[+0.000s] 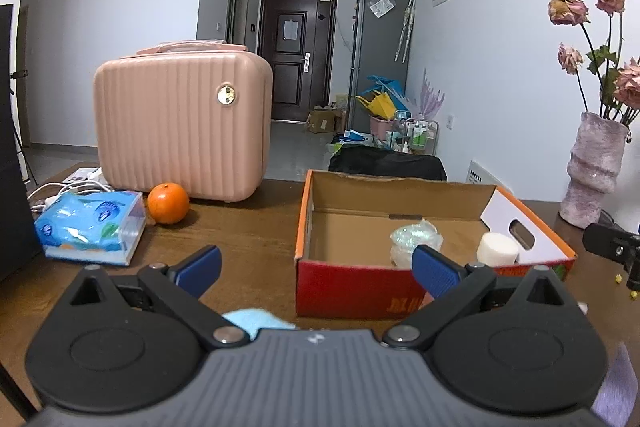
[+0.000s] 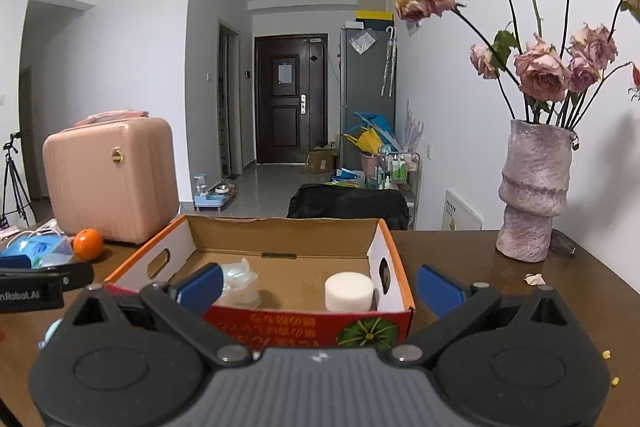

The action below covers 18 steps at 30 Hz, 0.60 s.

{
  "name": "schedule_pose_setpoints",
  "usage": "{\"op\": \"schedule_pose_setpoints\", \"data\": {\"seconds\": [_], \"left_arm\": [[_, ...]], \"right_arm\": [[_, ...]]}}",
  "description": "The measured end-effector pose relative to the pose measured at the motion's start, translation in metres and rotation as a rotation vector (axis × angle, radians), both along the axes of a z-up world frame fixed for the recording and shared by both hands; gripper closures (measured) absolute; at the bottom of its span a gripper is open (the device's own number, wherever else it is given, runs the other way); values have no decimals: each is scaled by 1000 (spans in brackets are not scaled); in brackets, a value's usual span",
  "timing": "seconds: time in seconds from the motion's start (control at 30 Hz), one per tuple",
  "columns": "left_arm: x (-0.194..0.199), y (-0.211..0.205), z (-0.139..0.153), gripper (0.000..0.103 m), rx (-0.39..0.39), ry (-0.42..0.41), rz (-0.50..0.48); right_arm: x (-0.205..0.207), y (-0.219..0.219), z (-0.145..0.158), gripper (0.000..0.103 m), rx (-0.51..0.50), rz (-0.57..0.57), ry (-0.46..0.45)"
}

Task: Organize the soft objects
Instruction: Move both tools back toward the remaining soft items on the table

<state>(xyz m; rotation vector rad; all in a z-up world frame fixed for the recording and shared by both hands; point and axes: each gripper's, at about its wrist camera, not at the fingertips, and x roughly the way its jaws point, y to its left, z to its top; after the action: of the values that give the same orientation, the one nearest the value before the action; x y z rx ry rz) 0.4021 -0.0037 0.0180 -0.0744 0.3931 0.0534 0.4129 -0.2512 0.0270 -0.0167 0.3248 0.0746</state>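
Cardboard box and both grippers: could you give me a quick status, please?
Left gripper, right gripper open, empty. Cardboard box holds white foam cylinder, plastic-wrapped item. Nothing blocking.

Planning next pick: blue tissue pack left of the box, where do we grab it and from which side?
Grip the tissue pack across its short width, coming from above with the left gripper, which is open and nearest. It lies flat on the table, long side toward the orange, so top-down fingers should clear both. The soft wrapper may dent.

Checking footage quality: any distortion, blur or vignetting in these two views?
Left wrist view: fisheye bends the walls, dark corners, light blue soft object near the lens is blurred. Right wrist view: same curvature and dark corners; white foam cylinder in the cardboard box is sharp.
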Motion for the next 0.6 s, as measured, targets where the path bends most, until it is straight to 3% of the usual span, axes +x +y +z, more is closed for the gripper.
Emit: {"op": "schedule_pose_setpoints", "data": {"seconds": [0.6], "left_arm": [[-69,12,-13,0,18,38,-64]], "right_arm": [[-68,9,-23,0,2,25,-9]]}}
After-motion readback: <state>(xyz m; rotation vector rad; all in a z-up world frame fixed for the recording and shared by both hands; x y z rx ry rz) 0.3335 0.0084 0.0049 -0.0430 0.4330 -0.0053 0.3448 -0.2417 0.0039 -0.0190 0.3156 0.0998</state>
